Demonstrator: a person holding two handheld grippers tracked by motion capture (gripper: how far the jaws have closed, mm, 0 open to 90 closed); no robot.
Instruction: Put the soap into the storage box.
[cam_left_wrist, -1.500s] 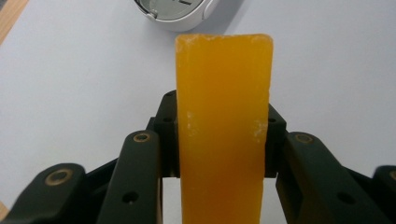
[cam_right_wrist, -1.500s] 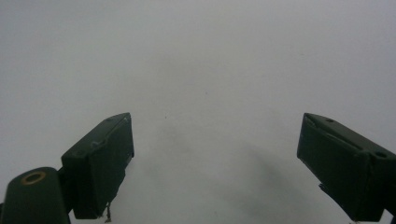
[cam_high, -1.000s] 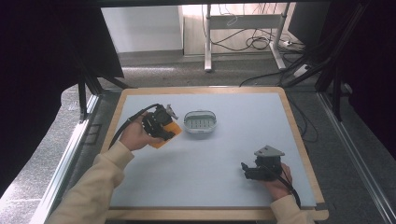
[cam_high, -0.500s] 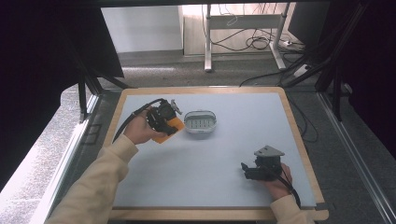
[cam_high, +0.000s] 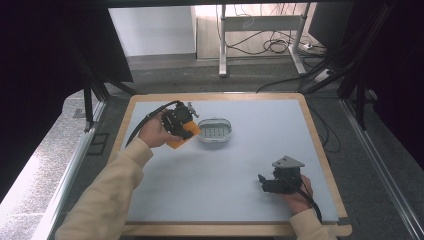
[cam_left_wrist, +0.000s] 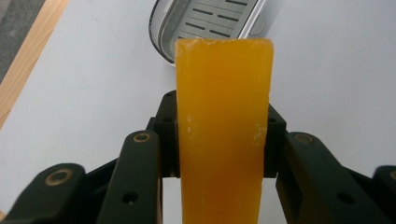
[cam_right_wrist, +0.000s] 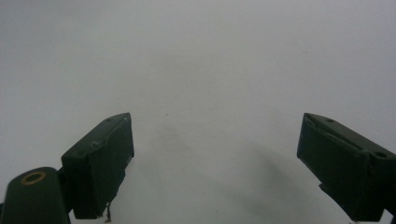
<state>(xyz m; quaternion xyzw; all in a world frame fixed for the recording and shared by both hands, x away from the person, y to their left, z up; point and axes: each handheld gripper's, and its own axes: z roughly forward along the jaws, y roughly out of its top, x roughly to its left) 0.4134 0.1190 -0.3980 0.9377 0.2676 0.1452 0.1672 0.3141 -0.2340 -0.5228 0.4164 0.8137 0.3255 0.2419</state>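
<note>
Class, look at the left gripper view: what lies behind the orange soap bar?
Behind the orange soap bar, clamped in the left gripper, lies a slotted soap dish; the bar covers its near rim.

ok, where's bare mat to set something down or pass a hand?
The far right half of the mat, right of the soap dish, is bare, as is the middle band between the two grippers. It is crowded at far left: the left gripper holds the orange bar right beside the dish. The right gripper sits near right.

Bright even table light, dark surroundings, soft shadows, slight blur
</note>
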